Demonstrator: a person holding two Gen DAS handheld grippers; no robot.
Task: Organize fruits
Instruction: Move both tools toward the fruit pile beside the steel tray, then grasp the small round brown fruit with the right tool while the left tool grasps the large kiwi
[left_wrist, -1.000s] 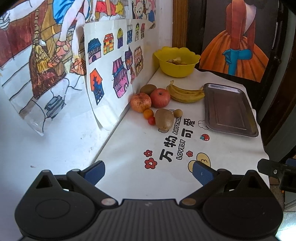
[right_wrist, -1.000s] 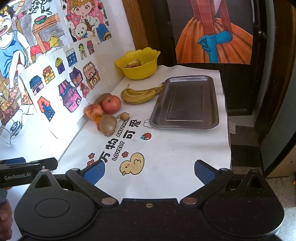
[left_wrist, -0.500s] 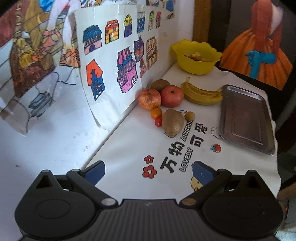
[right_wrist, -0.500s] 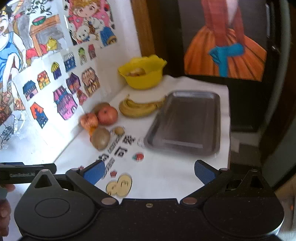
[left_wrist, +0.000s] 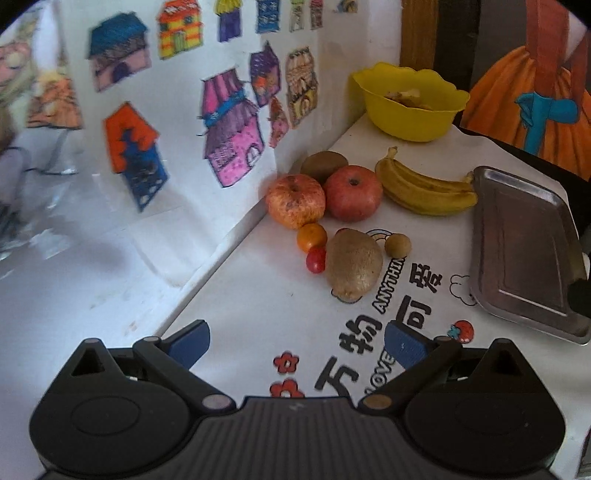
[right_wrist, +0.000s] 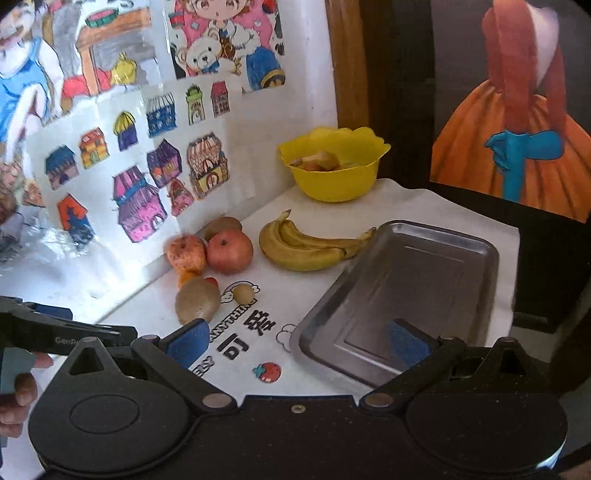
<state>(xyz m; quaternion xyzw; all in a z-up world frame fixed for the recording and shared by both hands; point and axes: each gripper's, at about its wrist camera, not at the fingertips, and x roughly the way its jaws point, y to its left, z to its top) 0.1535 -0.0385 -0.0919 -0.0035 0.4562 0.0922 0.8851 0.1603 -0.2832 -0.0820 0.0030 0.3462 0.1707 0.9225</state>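
Note:
Fruit lies by the wall: two red apples, a bunch of bananas, two kiwis, a small orange, a cherry tomato and a small brown fruit. An empty steel tray lies to their right. My left gripper is open and empty, short of the near kiwi. My right gripper is open and empty above the tray's near left corner.
A yellow bowl with some food in it stands at the back. Coloured drawings cover the wall on the left. The white printed cloth ends at the table edge on the right. The left gripper's body shows at the right wrist view's left edge.
Both grippers have moved forward toward the fruit and tray, which now look larger. Both stay open. No fruit has moved.

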